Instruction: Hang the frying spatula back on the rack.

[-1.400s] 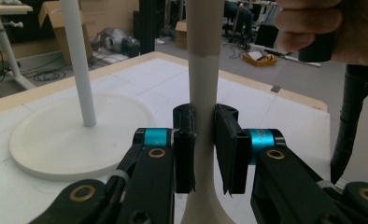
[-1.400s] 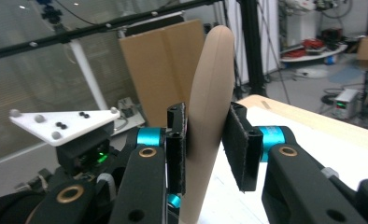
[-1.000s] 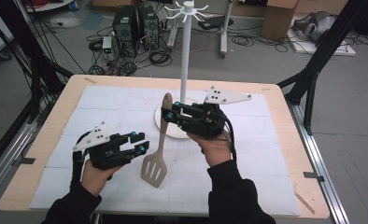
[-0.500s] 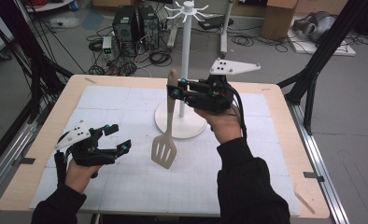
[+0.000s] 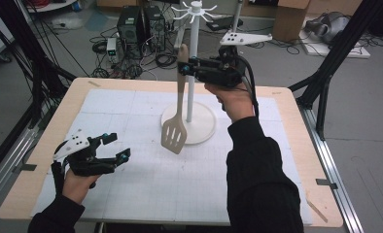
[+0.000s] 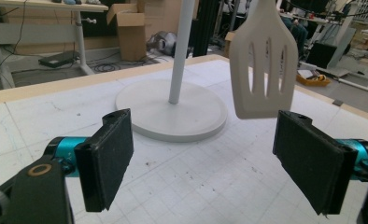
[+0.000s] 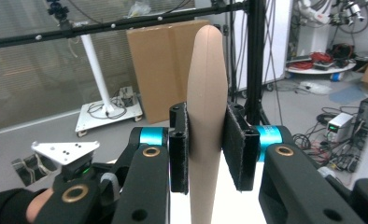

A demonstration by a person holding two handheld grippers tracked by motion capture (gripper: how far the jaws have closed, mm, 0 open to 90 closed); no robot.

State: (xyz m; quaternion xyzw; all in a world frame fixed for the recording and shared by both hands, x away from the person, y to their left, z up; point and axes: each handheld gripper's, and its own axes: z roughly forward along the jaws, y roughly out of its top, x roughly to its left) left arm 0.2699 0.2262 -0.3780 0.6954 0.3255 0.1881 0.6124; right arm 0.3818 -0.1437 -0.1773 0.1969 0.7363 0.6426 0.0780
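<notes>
The room is a workshop with cables, computer cases and cardboard boxes on the floor behind a wooden desk (image 5: 296, 145) that is covered by a white gridded mat (image 5: 146, 179). On the far middle of the mat stands one white rack (image 5: 189, 87), a round base with a thin pole and small hooks at the top. There is one spatula (image 5: 176, 124), pale beige with a slotted blade, and I count two grippers. What changed in the last second: both grippers were at the spatula while its blade was near the mat, and now the left gripper (image 5: 117, 148) has let go and moved back to the near left, low over the mat. Its jaws have just been opening and now stand wide apart, with nothing between them; in the left gripper view the blade (image 6: 264, 70) hangs farther off, above and beyond them. The right gripper (image 5: 185, 68) has lifted the spatula alone, and its jaws are clamped on the upper part of the handle (image 7: 206, 116). The spatula now hangs almost upright in the air, just left of the pole, with its blade above the left edge of the base and not touching it. I judge that the handover to the right hand is finished, and the next step is probably to hang the spatula on one hook of the rack.
</notes>
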